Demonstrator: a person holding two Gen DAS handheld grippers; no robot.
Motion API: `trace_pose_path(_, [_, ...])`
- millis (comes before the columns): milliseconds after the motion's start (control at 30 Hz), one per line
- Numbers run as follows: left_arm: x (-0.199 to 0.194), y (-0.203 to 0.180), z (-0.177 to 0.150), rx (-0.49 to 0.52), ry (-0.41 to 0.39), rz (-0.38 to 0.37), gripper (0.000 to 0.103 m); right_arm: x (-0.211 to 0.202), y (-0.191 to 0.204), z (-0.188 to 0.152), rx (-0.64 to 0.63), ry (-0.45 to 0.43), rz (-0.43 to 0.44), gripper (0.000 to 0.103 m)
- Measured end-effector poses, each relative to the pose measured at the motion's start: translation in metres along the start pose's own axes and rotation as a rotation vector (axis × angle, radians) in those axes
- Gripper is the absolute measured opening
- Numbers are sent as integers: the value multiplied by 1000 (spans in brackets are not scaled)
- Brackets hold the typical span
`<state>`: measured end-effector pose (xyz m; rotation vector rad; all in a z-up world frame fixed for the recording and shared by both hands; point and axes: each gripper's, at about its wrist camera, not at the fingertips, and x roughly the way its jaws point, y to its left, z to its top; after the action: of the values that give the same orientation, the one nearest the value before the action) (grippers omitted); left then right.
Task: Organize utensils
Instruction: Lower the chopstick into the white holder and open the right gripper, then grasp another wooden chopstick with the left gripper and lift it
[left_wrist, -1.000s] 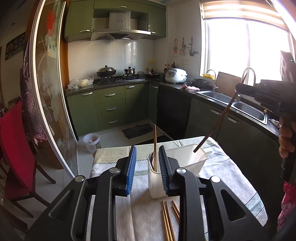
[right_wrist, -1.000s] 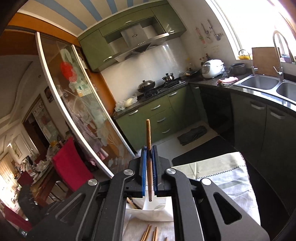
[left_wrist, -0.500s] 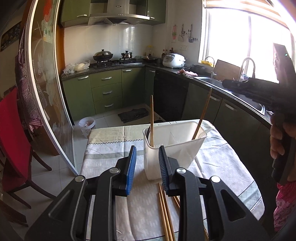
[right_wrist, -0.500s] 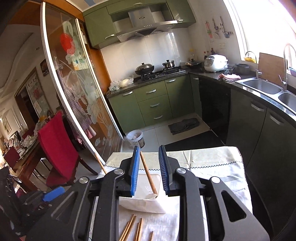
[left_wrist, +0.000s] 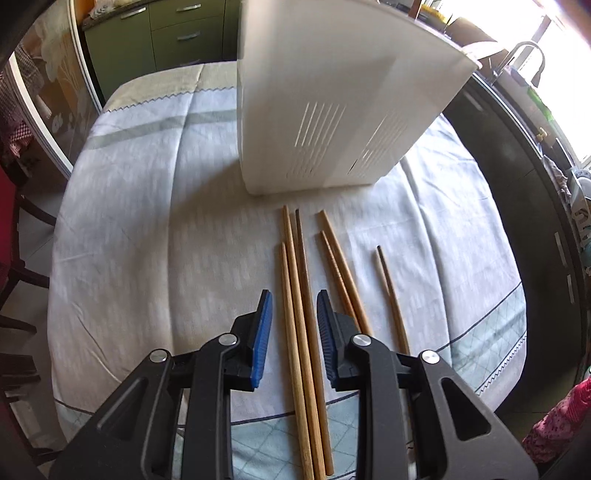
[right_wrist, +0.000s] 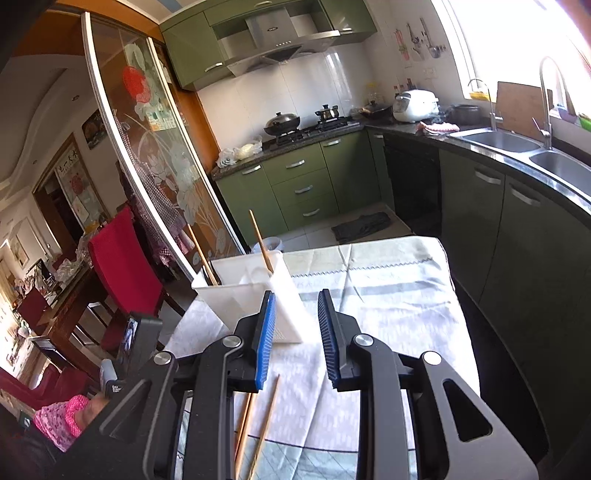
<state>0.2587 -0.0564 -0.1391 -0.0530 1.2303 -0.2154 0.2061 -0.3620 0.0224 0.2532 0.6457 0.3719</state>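
Several wooden chopsticks (left_wrist: 295, 258) lie side by side on the tablecloth in front of the white slotted holder (left_wrist: 332, 92). My left gripper (left_wrist: 294, 299) points steeply down over them, open. Its blue pads straddle the left three sticks without pressing on them. In the right wrist view the holder (right_wrist: 255, 295) stands left of centre with two chopsticks (right_wrist: 260, 240) leaning in it. My right gripper (right_wrist: 296, 295) hangs open above the cloth just right of the holder, nothing between its pads. Loose chopsticks (right_wrist: 267, 417) show beneath its left finger.
The table wears a white and pale green cloth (left_wrist: 147, 221). A red chair (right_wrist: 118, 266) stands at its left side, and a dark counter with sinks (right_wrist: 517, 144) runs along the right. A pink sleeve (right_wrist: 59, 417) shows at the lower left, by the back of the other gripper.
My left gripper dropped and tipped down onto the loose chopsticks. My right gripper opened, left its chopstick in the holder, and drew back to the right.
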Motion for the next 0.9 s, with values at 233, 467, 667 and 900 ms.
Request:
trace_pose_path(233, [21,3,-2,14,50,52,24,4,-32,-20,64,45,3,25])
trace_pose_path(467, [26,5,-3,26,58,81,24,10,-26,-24,61,61,21,33])
trace_pose_path(667, [26,-1,0,51,78,87,24,16,-16,-24,47,81,29,33])
trace_pose_path(900, [32,-20,-4,87,64,123,8,18,-11,-24,40,89,34,33])
